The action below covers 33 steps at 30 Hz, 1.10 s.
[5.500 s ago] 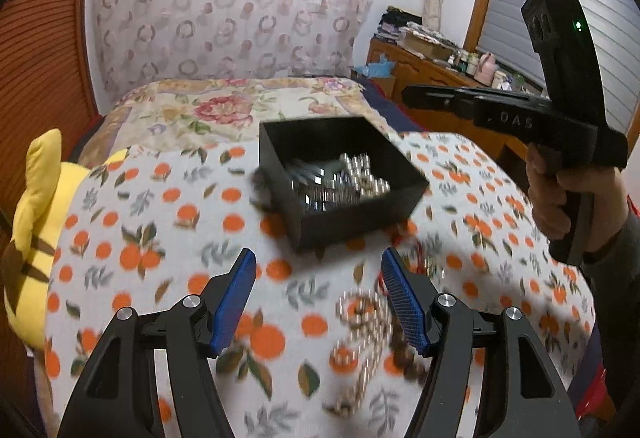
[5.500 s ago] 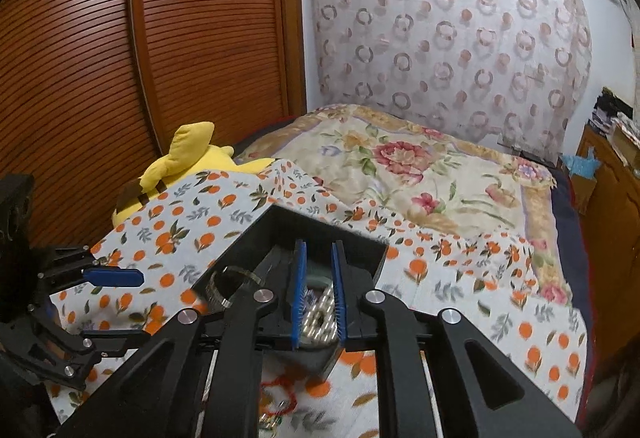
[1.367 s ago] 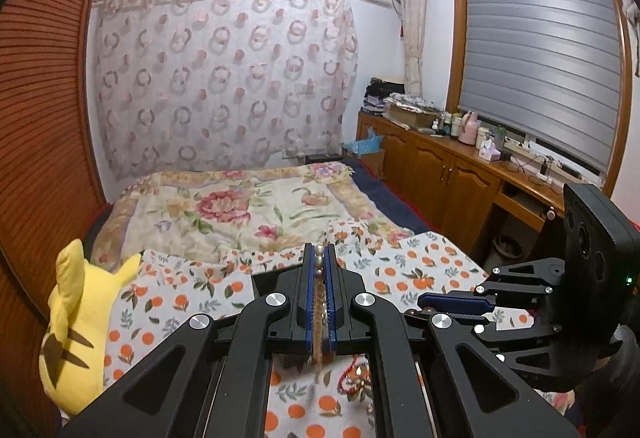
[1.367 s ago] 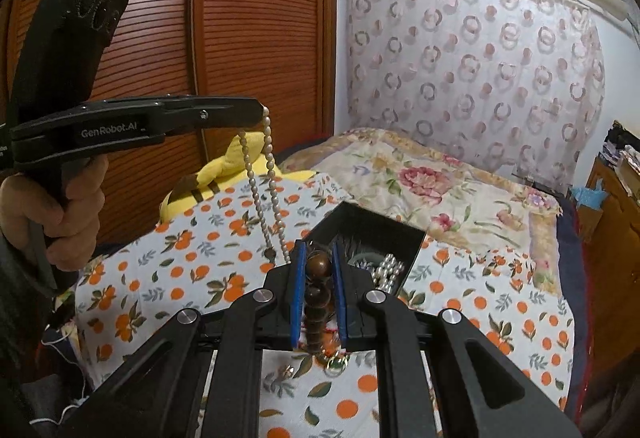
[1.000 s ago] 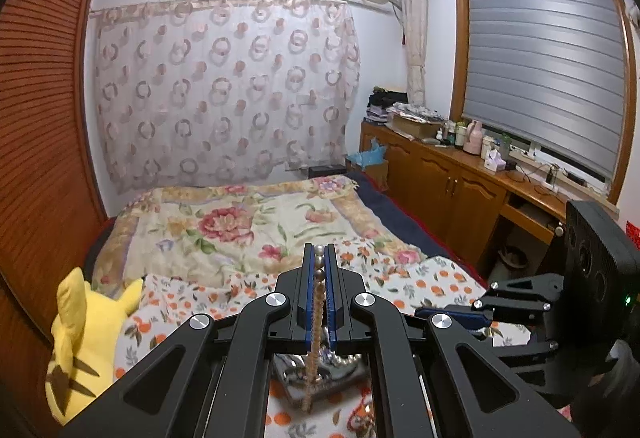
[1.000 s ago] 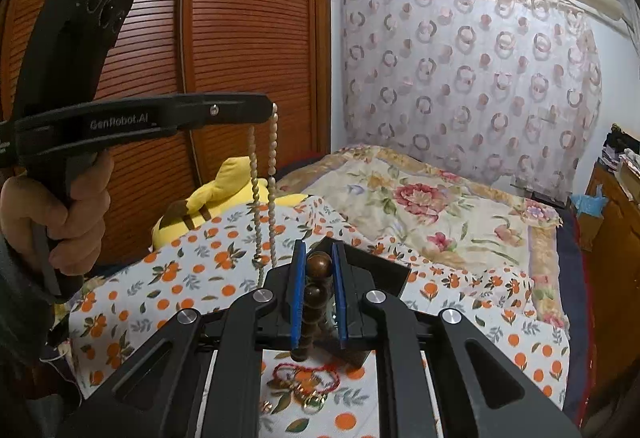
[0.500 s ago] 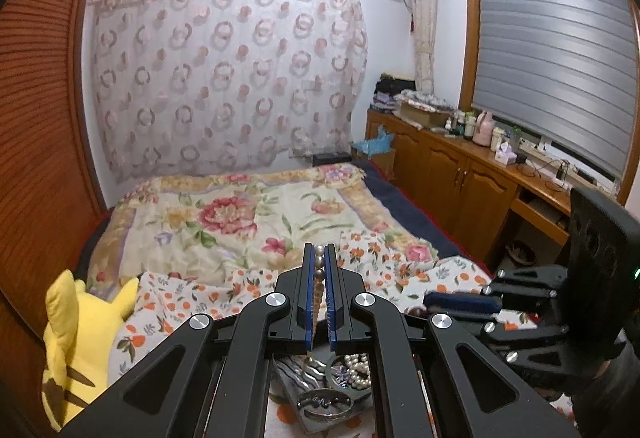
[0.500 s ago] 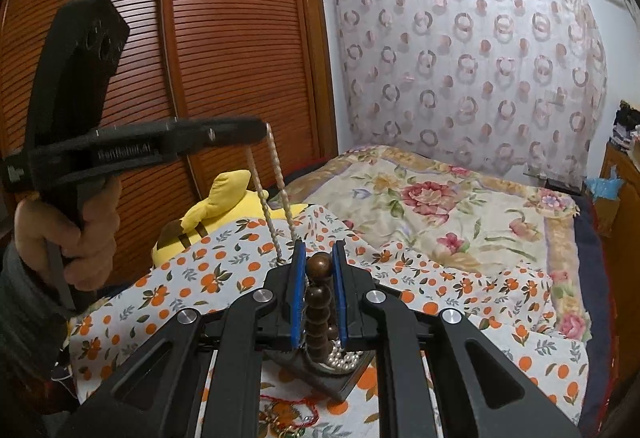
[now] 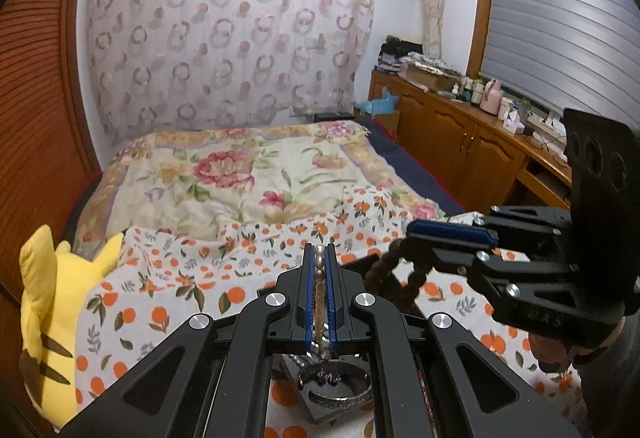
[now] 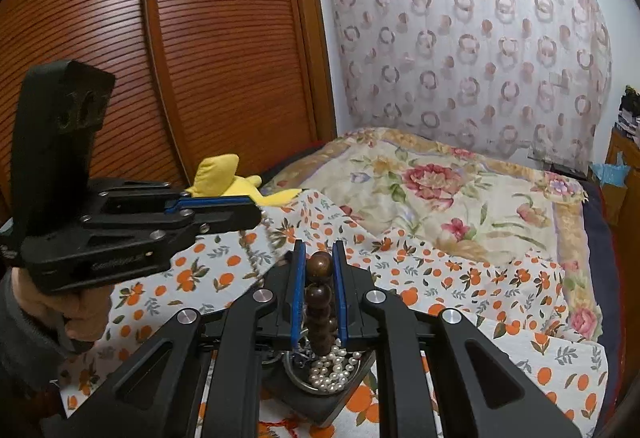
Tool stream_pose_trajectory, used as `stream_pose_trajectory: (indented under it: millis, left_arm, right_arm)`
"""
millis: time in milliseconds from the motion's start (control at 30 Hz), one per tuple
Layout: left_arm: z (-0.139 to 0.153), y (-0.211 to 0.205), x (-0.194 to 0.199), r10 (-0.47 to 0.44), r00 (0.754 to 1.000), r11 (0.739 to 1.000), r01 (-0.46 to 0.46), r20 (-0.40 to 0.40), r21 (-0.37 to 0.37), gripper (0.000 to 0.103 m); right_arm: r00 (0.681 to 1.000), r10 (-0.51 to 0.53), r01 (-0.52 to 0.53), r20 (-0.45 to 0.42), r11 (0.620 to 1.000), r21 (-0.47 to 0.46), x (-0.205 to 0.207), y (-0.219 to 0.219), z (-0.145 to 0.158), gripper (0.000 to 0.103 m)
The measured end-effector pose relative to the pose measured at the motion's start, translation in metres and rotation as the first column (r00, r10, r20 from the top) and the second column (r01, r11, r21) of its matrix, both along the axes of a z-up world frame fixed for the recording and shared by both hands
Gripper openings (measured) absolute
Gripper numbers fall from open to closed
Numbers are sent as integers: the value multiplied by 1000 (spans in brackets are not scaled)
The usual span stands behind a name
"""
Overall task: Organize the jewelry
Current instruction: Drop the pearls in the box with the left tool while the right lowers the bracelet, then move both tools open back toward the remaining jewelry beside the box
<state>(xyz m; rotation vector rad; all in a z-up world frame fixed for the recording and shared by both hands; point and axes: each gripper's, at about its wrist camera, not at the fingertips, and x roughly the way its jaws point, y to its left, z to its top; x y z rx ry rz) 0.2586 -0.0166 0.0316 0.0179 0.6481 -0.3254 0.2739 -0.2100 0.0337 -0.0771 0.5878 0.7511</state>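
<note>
Bedroom, bed [image 9: 240, 173] under orange-print cloth [image 10: 460, 278]. Left gripper [image 9: 319, 274] pinches pearl strand [image 9: 319, 258]; right gripper [image 10: 319, 266] pinches brown bead string [image 10: 319, 292]. Both hang over black box [image 10: 320, 406] holding pearls, bangle [image 9: 340, 390].

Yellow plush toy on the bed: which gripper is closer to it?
Left. The left gripper, gripping a pearl strand, is on the yellow plush toy's side; the right gripper, gripping a brown bead bracelet, is further off, beyond the left one.

Both wrist views close above black box [image 9: 320, 412], facing down the bed [image 10: 460, 189], shared
</note>
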Motion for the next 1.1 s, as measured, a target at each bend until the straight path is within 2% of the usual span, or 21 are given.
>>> stream_pose_trajectory:
  millis: [400, 833, 967, 1067, 1100]
  left_arm:
    - [-33, 4, -7, 2, 998, 1000, -1, -55, 18, 4]
    - [-42, 2, -18, -3, 997, 1000, 5, -73, 19, 4]
    - [-41, 1, -23, -1, 997, 1000, 3, -76, 23, 4]
    - [-40, 1, -23, -2, 997, 1000, 3, -77, 18, 6]
    - [-40, 2, -27, -1, 997, 1000, 2, -74, 17, 12]
  right_arm:
    - [999, -24, 23, -26, 999, -45, 14, 7, -23, 15]
    - [999, -19, 16, -45, 999, -46, 8, 8, -22, 16]
    - [999, -31, 29, -45, 998, -49, 2, 2, -22, 32]
    - [998, -46, 44, -32, 997, -57, -11, -4, -21, 32]
    - [999, -47, 45, -29, 997, -58, -17, -6, -20, 32]
